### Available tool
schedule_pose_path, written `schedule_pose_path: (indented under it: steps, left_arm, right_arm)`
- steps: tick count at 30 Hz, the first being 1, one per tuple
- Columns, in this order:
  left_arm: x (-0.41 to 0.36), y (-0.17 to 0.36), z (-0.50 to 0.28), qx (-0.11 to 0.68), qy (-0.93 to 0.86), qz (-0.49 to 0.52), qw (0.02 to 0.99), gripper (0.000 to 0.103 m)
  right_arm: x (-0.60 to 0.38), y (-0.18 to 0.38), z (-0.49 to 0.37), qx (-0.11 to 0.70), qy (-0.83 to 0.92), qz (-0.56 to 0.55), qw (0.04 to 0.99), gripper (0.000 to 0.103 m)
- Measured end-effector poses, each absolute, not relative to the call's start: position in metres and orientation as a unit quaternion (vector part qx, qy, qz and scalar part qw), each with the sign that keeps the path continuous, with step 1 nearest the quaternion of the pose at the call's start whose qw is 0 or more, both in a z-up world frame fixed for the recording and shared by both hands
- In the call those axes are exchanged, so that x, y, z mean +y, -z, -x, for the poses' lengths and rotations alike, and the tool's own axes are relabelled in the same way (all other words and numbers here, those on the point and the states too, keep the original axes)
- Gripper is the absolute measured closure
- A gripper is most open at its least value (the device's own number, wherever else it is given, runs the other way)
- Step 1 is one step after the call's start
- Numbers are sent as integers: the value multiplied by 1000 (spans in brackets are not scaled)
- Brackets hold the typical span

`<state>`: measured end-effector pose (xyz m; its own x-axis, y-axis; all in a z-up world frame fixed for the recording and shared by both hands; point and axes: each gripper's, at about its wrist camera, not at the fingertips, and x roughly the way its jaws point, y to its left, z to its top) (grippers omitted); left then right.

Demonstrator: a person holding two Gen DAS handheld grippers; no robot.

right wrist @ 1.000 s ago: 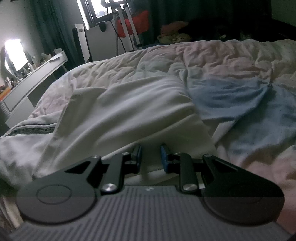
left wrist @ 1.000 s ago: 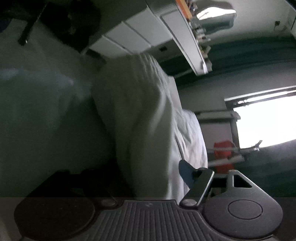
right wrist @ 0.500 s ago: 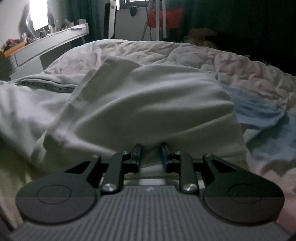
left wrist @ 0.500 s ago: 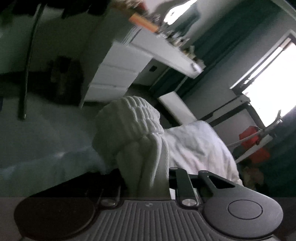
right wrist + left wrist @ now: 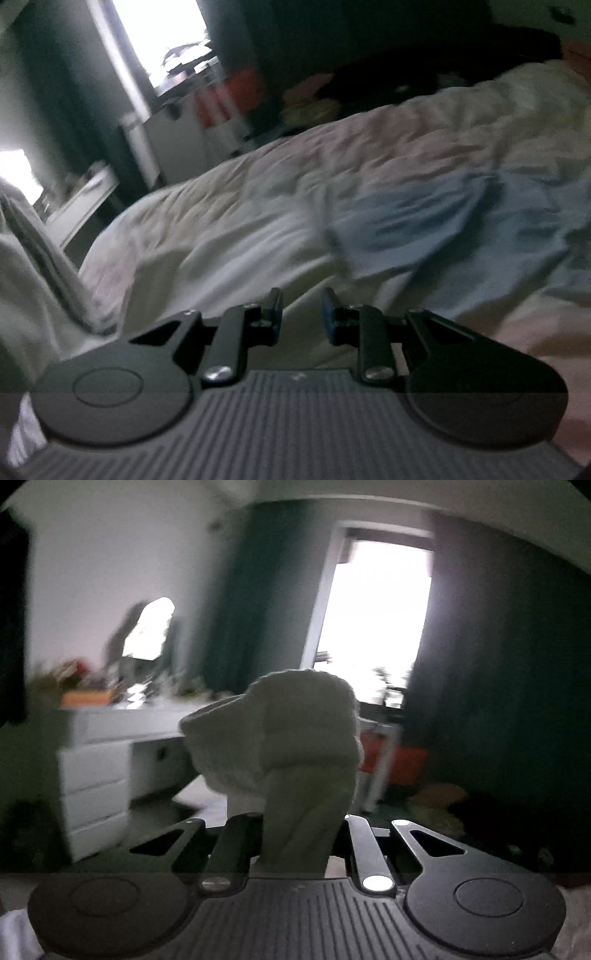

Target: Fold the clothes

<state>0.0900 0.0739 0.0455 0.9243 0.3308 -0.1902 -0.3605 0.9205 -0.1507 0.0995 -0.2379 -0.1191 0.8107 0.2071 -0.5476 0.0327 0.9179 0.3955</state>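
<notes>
My left gripper (image 5: 295, 827) is shut on a bunched white ribbed garment (image 5: 295, 731). It holds the cloth up in the air in front of the window, and the cloth hides the fingertips. In the right wrist view the same white garment (image 5: 229, 251) lies spread over the bed. Its near edge runs between the blue pads of my right gripper (image 5: 301, 314), which stands narrow and shut on it low over the bed. A raised fold of white cloth (image 5: 33, 258) hangs at the left edge. Both views are blurred.
A rumpled pale duvet (image 5: 406, 155) covers the bed, with a light blue cloth (image 5: 424, 221) on it to the right. A white dresser (image 5: 96, 775) with a mirror (image 5: 147, 631) stands on the left. Dark curtains (image 5: 498, 683) flank the bright window (image 5: 373, 627), with a red item (image 5: 399, 760) below it.
My left gripper closed on the white garment, rolled upright and rose, so its view swung from the floor and dresser to the window. The right gripper's view tilted and shifted, its hold unchanged.
</notes>
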Motion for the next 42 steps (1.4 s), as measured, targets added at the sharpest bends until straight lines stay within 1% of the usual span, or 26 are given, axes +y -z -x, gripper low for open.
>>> schedule_pose_path:
  steps: [3, 7, 9, 11, 13, 16, 18, 19, 20, 21, 23, 24, 25, 26, 29, 34, 39, 40, 41, 42]
  left_arm:
    - [-7, -14, -113, 93, -123, 41, 987, 89]
    - [-102, 69, -125, 170, -45, -41, 984, 89]
    - [-131, 109, -128, 206, -31, -76, 975, 89]
    - [-149, 133, -125, 208, -38, -99, 972, 87]
    - [-158, 143, -123, 201, -48, -109, 972, 84]
    - [-151, 140, -123, 219, -36, -114, 968, 69]
    - [-139, 135, -124, 232, -15, -107, 967, 25]
    - [-134, 134, -122, 239, 2, -101, 966, 17]
    - [-131, 133, -114, 247, 27, -95, 964, 10]
    - [-128, 131, -106, 256, 52, -94, 961, 10]
    - [-113, 121, -93, 268, 86, -97, 955, 8]
    - [-104, 116, -86, 272, 98, -96, 952, 6]
    - [-92, 110, -80, 276, 110, -86, 951, 5]
    - [-75, 103, -74, 278, 119, -62, 951, 5]
    - [-25, 87, -55, 256, 105, -2, 961, 4]
    - [28, 75, -49, 241, 33, 52, 969, 4]
    - [30, 69, -58, 237, 14, 18, 971, 4]
    - [28, 71, -55, 238, 14, 9, 971, 4]
    - [23, 74, -49, 242, 18, -2, 970, 4]
    - [20, 79, -50, 248, 24, -12, 968, 4]
  right_arm:
    - [-265, 114, -100, 290, -21, -229, 929, 76]
    - [-299, 115, -102, 270, 5, -281, 921, 76]
    - [-312, 118, -102, 265, 2, -314, 912, 76]
    - [-321, 124, -102, 267, -5, -341, 902, 76]
    - [-325, 128, -104, 270, -10, -357, 894, 76]
    - [-329, 135, -108, 275, -17, -375, 885, 76]
    - [-332, 137, -111, 278, -26, -391, 877, 76]
    - [-331, 136, -111, 279, -38, -397, 874, 74]
    - [-328, 134, -112, 281, -51, -397, 872, 67]
    - [-325, 132, -112, 282, -64, -397, 871, 64]
    - [-315, 130, -112, 288, -91, -397, 867, 47]
    - [-309, 129, -113, 291, -104, -396, 865, 44]
    - [-303, 128, -113, 294, -118, -395, 862, 38]
    - [-296, 128, -114, 301, -128, -393, 859, 34]
    - [-271, 131, -119, 332, -140, -365, 859, 34]
    - [-241, 149, -132, 373, -118, -317, 864, 33]
    - [-229, 155, -131, 328, -110, -317, 883, 34]
    - [-226, 153, -130, 313, -106, -308, 892, 36]
    - [-222, 150, -129, 298, -101, -292, 903, 42]
    - [-219, 147, -128, 283, -97, -276, 913, 44]
